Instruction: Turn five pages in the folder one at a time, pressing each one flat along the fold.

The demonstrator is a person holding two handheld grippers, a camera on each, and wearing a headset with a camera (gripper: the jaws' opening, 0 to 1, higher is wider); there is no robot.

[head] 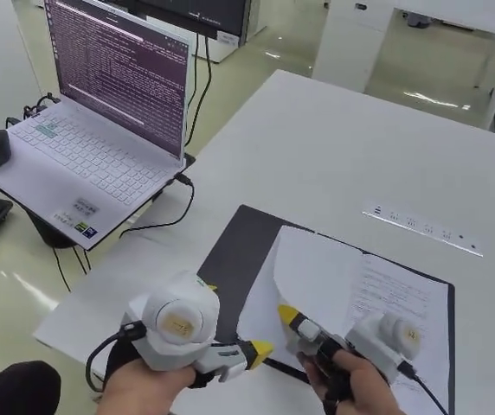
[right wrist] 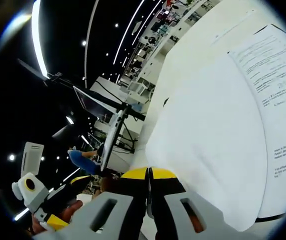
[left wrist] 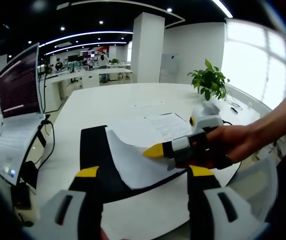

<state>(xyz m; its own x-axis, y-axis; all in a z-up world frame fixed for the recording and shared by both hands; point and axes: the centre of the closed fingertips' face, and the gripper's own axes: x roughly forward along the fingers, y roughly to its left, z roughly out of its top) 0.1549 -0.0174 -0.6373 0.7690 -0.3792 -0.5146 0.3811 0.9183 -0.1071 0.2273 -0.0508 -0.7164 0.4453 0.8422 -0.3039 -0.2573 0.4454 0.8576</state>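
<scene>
**Head view: right jaws pinch a page's edge, mid-turn over the open folder**

The black folder (head: 237, 251) lies open on the white tabletop (head: 360, 147), just in front of the person. The right gripper (head: 289, 316) has its yellow-tipped jaws shut on the near edge of one white page (head: 317, 275). That sheet curves up off the stack, blank side showing, and leans toward the black left cover. Gripping at the bottom edge likely lets the sheet swing over on its fold without creasing. In the right gripper view the two tips sit pressed together with the paper running away from them.

The left gripper (head: 256, 350) hangs just beside the folder's near left corner, low over the tabletop. The left gripper view shows its jaws spread wide with nothing between them. It looks placed to meet the page as it lands and press it flat along the fold. This is a judgement, as is the stage: one turn under way, pressing not yet begun.

The exposed printed sheet (head: 403, 298) carries paragraphs too small to read. The laptop (head: 100, 147) at the left shows lines of terminal text and palm-rest stickers, none legible. A pale strip (head: 421, 226) beyond the folder bears small marks, also unreadable.
</scene>
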